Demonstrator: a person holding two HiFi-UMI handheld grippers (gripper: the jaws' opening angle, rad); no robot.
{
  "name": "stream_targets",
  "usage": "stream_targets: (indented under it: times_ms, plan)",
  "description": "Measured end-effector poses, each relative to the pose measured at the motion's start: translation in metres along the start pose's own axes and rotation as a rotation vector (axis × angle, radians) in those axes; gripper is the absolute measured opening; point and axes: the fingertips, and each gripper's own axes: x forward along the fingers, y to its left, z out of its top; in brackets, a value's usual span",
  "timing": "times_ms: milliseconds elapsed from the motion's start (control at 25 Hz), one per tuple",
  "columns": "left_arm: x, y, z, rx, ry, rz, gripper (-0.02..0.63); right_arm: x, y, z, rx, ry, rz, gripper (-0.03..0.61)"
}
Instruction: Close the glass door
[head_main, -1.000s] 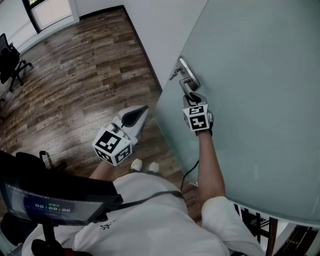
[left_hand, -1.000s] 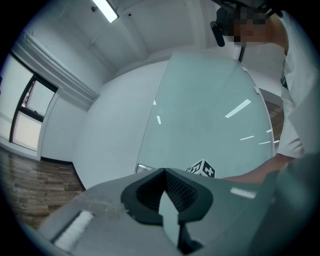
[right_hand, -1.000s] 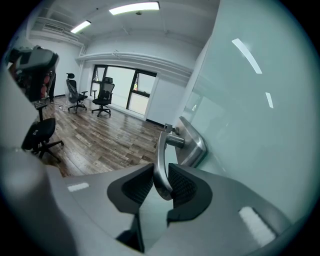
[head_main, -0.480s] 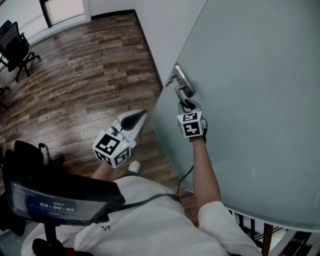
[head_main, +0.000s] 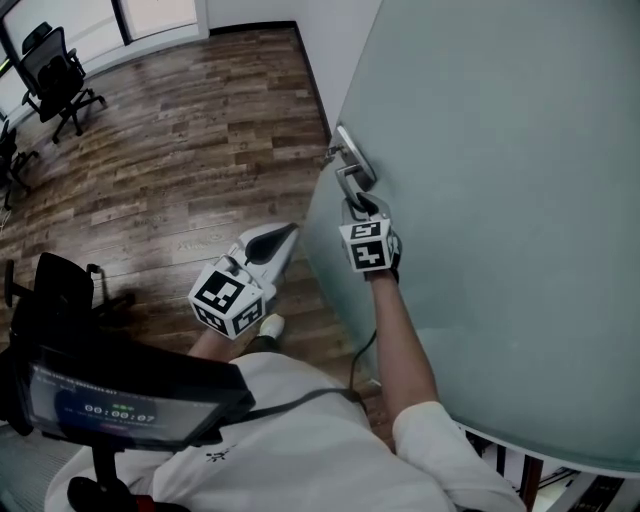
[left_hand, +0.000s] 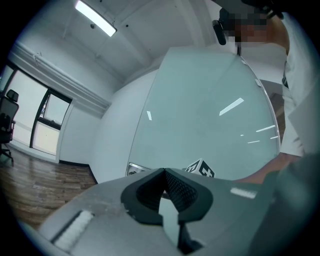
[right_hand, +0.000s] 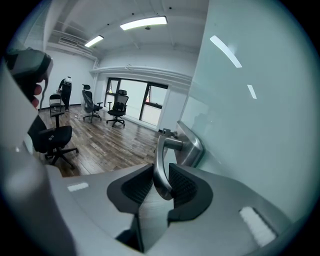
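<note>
The frosted glass door (head_main: 500, 200) fills the right of the head view. Its metal lever handle (head_main: 345, 178) sits on the door's left edge. My right gripper (head_main: 352, 207) is shut on that lever; in the right gripper view the handle (right_hand: 160, 160) passes between the black pads (right_hand: 185, 185), which press on both its sides. My left gripper (head_main: 291, 231) hangs just left of the door edge, shut and holding nothing. In the left gripper view its jaws (left_hand: 164, 172) meet at the tips, with the door (left_hand: 200, 125) ahead of them.
Wooden floor (head_main: 180, 150) stretches to the left. Black office chairs (head_main: 60, 75) stand at the far left, one (right_hand: 52, 140) nearer in the right gripper view. A white wall (head_main: 335, 40) stands behind the door edge. A dark screen (head_main: 120, 400) hangs at the person's chest.
The door edge, the handle and my right gripper on it have shifted left in the head view. My left gripper has kept its place beside them. More of the chairs shows.
</note>
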Motion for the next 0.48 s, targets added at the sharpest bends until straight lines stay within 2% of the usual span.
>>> stream_targets:
  times_ms: [280,480]
  plan:
    - [-0.021,-0.029,-0.007,0.02,-0.004,0.059,0.0,-0.011,0.035,0.007,0.015,-0.047,0.07,0.101]
    - [-0.068,-0.096,-0.019,0.033,-0.02,0.124,0.0,-0.067,0.064,-0.016,-0.026,-0.048,0.083,0.101]
